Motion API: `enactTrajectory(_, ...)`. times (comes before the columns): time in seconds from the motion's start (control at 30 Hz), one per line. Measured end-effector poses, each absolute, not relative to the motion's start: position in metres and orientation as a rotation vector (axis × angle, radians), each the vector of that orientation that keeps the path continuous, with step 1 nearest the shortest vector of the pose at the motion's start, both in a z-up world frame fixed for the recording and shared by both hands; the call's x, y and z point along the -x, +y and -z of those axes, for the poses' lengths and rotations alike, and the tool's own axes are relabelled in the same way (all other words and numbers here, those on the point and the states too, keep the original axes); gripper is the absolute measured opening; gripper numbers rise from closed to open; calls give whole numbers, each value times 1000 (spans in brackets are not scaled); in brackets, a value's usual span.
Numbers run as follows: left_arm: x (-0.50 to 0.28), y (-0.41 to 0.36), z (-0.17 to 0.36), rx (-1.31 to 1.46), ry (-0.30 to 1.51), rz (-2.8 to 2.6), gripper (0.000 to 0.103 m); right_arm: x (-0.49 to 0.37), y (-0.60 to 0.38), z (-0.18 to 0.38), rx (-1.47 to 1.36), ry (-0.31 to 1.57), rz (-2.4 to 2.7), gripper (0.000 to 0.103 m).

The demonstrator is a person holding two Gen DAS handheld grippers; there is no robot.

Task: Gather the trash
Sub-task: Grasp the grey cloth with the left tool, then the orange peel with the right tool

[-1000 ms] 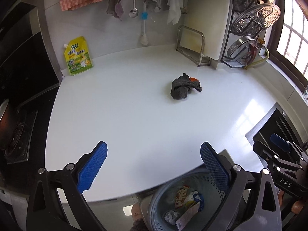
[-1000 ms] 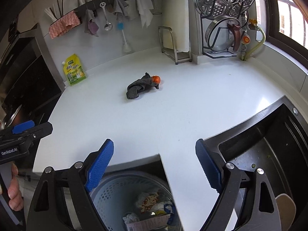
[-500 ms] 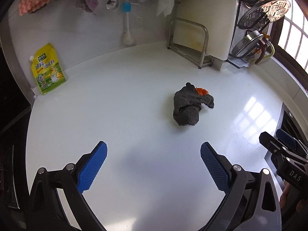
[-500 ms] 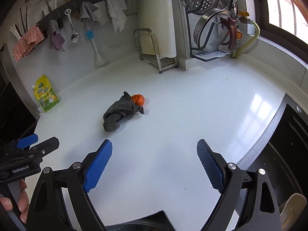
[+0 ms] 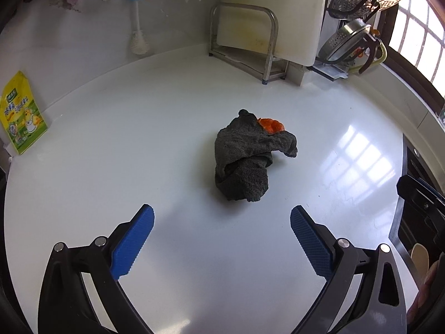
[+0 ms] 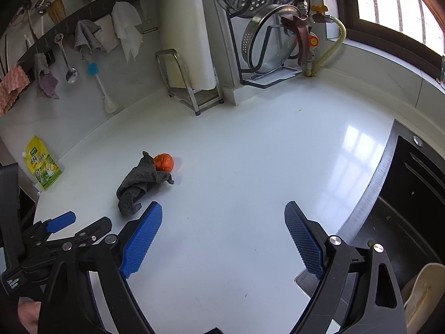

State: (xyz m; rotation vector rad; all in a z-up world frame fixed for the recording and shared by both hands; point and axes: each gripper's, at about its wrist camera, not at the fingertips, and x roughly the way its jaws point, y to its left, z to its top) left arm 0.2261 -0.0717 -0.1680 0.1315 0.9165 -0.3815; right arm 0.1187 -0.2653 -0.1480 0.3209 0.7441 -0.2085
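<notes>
Left gripper (image 5: 222,226) is spread wide, nothing between the blue pads, hovering above the white counter (image 5: 111,153) and aimed at the dark grey rag (image 5: 244,164). Rag is crumpled in a heap mid-counter, just ahead of the fingertips, not touching them. An orange peel (image 5: 269,124) pokes out from under the rag's far edge, touching it.

Right gripper (image 6: 223,224) is also released, jaws wide apart and empty, over bare counter. From its view the rag (image 6: 139,188) sits to the left of the left pad, near but apart, with the orange peel (image 6: 164,162) at its far end. The left gripper's body shows at the lower left edge of this view.

Sink (image 6: 403,194) is on the right, dark, cut into the counter. Yellow pouch (image 5: 20,117) leans against the back wall at far left. Cutting board (image 5: 267,16) stands upright in a metal rack by the wall, well behind the rag. Hanging on the wall rail: cloths, a spoon (image 6: 71,73), a brush (image 6: 101,89).
</notes>
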Motion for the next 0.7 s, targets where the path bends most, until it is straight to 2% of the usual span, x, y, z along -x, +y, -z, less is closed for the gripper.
enactTrajectory(0.43,-277,-104,201,-60,981,391,95,-105,-286,156,-435,743,264,85)
enactTrajectory(0.53,-281,-107,202,-70,973,401,77,-107,-287,157,-440,742,266,85)
enactTrajectory(0.6,-281,-106,202,-77,972,410,57,-110,-287,157,-439,741,270,85)
enactTrajectory(0.63,-282,-105,202,-77,972,412,54,-111,-287,157,-440,742,271,85)
enactTrajectory(0.7,-282,-100,200,-65,966,423,40,-116,-287,159,-443,747,270,85)
